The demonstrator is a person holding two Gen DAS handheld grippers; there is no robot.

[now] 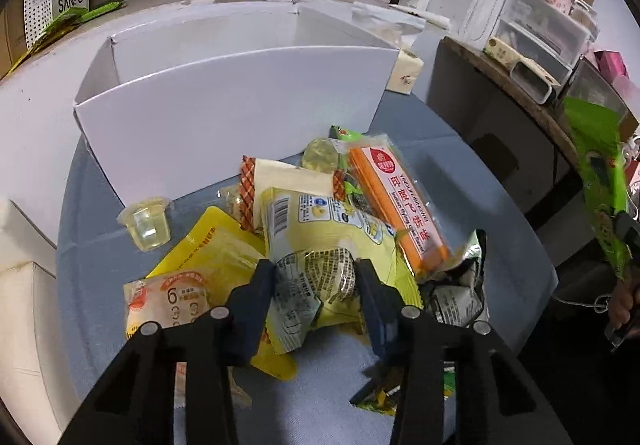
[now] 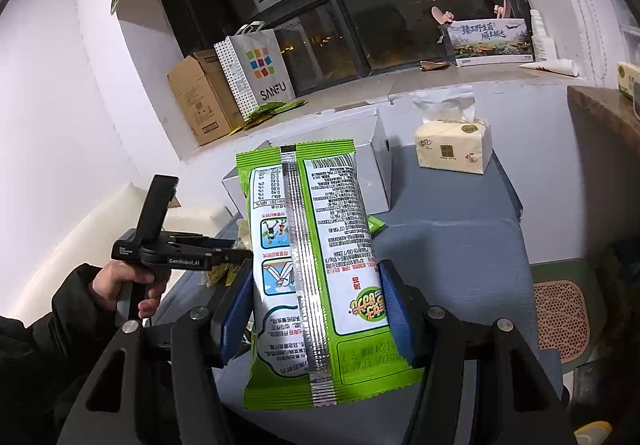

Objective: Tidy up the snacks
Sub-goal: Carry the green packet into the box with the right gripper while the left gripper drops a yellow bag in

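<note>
Holding the green snack packet (image 2: 312, 269) upright by its two long sides, the right gripper (image 2: 316, 305) keeps it pinched clear of the blue-grey tabletop (image 2: 460, 245), probably so it can be carried over the wall of the white box (image 1: 224, 101) that stands along the table's far edge. The packet's printed back and silver seam face the camera, and its lower end hangs free below the pads.

The left gripper (image 1: 316, 277) points down into the heap of snacks near the table's front edge, with its jaws pressed onto a small crinkled packet (image 1: 316, 277) that lies on top of a pale yellow bag (image 1: 320, 217). That item sits highest in the pile, which likely explains why it is taken first.

An orange biscuit pack (image 1: 400, 201) leans across the heap's right side, and a clear jelly cup (image 1: 146, 223) stands apart at the left, just beside the box's front wall. A tissue pack (image 2: 454, 145) rests at the far right corner, outside the sorting.
</note>
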